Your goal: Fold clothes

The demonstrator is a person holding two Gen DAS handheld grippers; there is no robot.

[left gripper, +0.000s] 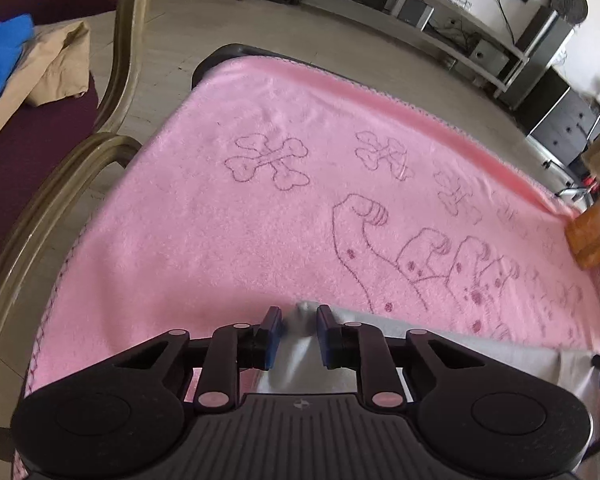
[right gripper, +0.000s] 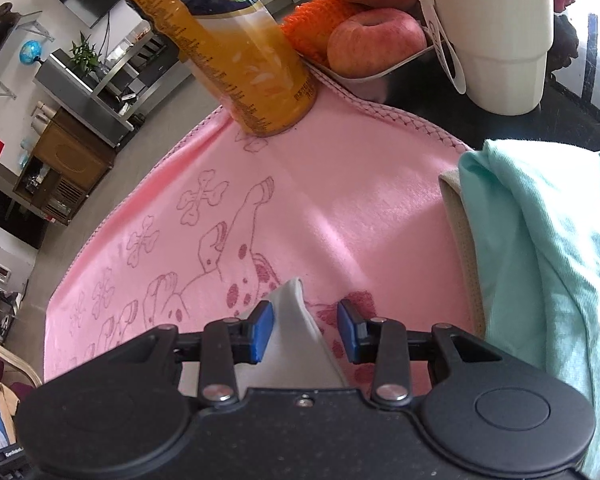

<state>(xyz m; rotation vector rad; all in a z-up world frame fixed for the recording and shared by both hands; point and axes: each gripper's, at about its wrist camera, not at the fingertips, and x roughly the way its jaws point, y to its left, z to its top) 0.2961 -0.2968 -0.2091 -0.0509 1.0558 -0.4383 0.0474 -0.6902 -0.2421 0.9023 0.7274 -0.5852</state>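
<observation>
Left wrist view: the left gripper has a bunched tip of grey cloth between its blue pads, and they look close enough to be pinching it, though I can't tell for sure. That cloth is plain pale grey and lies low in frame on a fuzzy pink towel stitched with bones and a spotted dog. Right wrist view: the right gripper is spread, with a grey corner against its left pad only. A teal garment sits at right, an orange bottle up top.
</observation>
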